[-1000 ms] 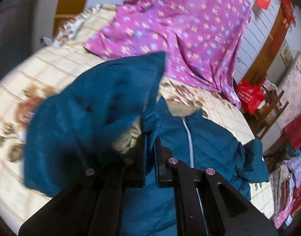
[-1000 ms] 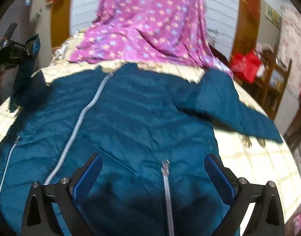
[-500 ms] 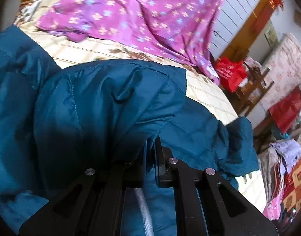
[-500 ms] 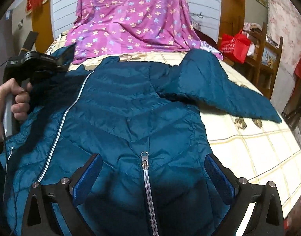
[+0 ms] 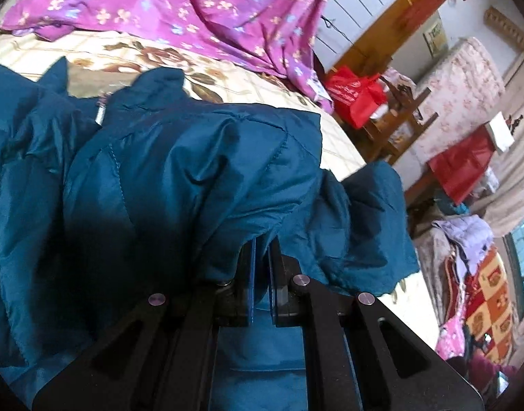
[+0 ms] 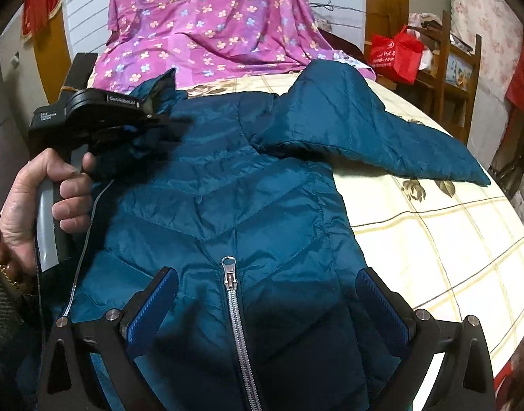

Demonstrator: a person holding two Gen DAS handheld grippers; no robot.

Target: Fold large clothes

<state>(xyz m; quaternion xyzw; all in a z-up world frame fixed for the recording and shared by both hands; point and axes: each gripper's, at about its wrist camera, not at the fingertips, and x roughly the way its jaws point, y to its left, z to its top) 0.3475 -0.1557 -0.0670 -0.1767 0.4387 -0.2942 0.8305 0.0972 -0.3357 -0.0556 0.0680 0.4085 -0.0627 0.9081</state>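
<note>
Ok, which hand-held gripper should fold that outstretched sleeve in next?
Right, probably. The right hand-held gripper is open and free over the jacket, with the spread sleeve on its side. The left hand-held gripper is clamped on the other sleeve.

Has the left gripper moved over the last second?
Yes. In the right wrist view the left gripper, shut on the sleeve, has moved rightward over the jacket, nearer the purple sheet.

- On the black top of the left gripper, small white lettering, roughly "GenRobot.AI", hard to make out.
- On its rear housing, a white three-line label, too small to read.
- On the red bag, white print, illegible.
- On the zipper pull, no legible mark.
</note>
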